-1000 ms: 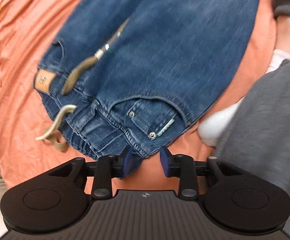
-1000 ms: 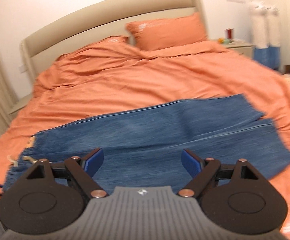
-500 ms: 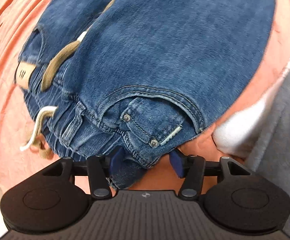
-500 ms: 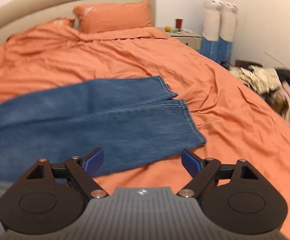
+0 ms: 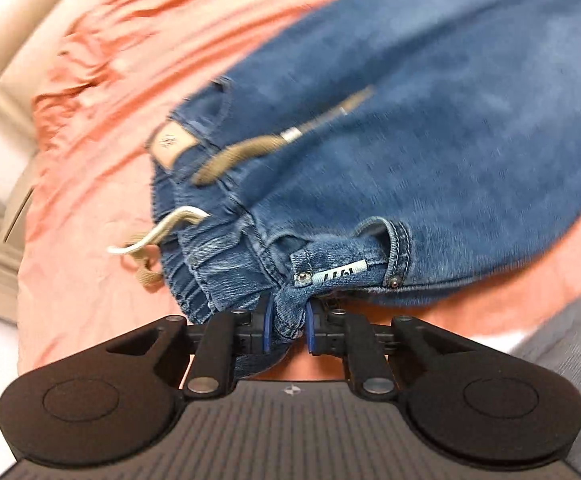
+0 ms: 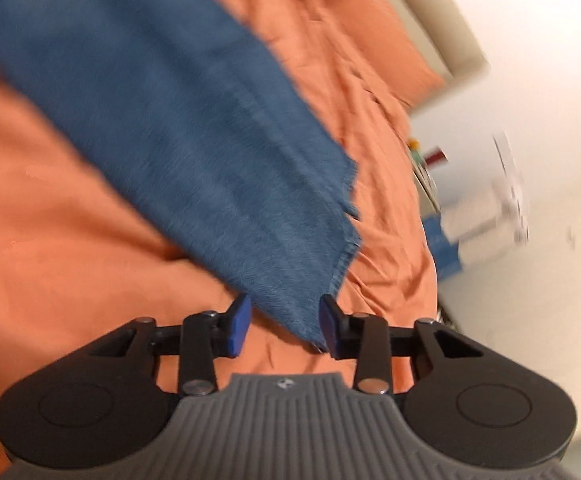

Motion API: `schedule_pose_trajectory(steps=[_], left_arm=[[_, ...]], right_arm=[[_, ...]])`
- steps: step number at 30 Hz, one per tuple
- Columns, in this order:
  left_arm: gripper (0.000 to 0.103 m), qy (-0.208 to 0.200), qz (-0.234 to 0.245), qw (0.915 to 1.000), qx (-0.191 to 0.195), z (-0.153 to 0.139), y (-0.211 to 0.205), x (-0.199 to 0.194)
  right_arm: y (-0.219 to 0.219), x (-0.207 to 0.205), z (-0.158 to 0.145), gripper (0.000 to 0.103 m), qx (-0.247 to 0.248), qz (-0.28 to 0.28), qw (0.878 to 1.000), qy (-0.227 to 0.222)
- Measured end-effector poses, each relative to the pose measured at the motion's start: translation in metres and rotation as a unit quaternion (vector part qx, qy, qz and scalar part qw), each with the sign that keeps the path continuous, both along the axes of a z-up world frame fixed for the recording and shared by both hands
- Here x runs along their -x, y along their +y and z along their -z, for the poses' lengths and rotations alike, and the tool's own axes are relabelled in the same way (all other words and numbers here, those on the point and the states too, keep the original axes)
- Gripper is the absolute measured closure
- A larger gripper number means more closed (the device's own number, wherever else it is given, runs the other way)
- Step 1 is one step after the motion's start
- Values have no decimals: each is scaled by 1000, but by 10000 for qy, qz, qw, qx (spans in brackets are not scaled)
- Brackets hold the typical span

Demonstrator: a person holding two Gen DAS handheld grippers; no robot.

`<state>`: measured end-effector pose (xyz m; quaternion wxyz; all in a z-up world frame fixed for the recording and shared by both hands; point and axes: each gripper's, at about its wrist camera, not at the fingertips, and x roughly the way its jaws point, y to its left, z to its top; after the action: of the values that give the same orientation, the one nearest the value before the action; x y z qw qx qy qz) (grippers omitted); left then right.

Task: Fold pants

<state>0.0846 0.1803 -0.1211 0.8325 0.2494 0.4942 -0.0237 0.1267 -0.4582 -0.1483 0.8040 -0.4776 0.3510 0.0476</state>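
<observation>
Blue jeans (image 5: 430,120) lie flat on an orange bed cover (image 5: 90,220), with the waist end, a tan drawstring (image 5: 246,152) and a leather patch (image 5: 172,144) near me. My left gripper (image 5: 288,322) is closing, and its pads press on the bunched waistband corner by the front pocket. In the right wrist view, the leg end of the jeans (image 6: 170,120) runs down to my right gripper (image 6: 284,326). Its jaws are closing with the hem corner between them. The right pad touches the cloth edge and the left pad stands apart from it.
A beige headboard (image 6: 430,12) and an orange pillow (image 6: 390,52) lie beyond the jeans. A bedside table (image 6: 426,160) with small items and white-and-blue rolls (image 6: 470,232) stand by the wall. A person's grey clothing (image 5: 570,360) fills the lower right of the left wrist view.
The left gripper's jaws have shut on the waistband corner and the hand has rolled. The right gripper has dropped and rolled to the leg hem, its jaws much narrower.
</observation>
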Motion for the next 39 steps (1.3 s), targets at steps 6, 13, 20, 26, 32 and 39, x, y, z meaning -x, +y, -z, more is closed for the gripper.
schedule_pose_trajectory(steps=[6, 13, 20, 26, 32, 39], left_arm=[[87, -533, -615, 9963, 285, -19, -2, 5], [87, -971, -907, 9910, 156, -35, -7, 9], [88, -1706, -1126, 9788, 89, -88, -10, -12], [88, -1796, -1660, 9694, 221, -123, 5, -82], [88, -1581, -1969, 9675, 163, -102, 21, -166], [88, -1010, -2070, 9731, 55, -34, 31, -248]], right_arm=[[3, -6, 44, 85, 883, -554, 9945, 90], [4, -11, 35, 103, 936, -478, 9930, -532], [14, -41, -48, 103, 400, -31, 9880, -1494], [26, -121, -105, 103, -146, 535, 9852, -1620], [43, -218, -90, 103, -68, 795, 9884, -1293], [66, -322, -20, 103, 280, 801, 9947, -587]])
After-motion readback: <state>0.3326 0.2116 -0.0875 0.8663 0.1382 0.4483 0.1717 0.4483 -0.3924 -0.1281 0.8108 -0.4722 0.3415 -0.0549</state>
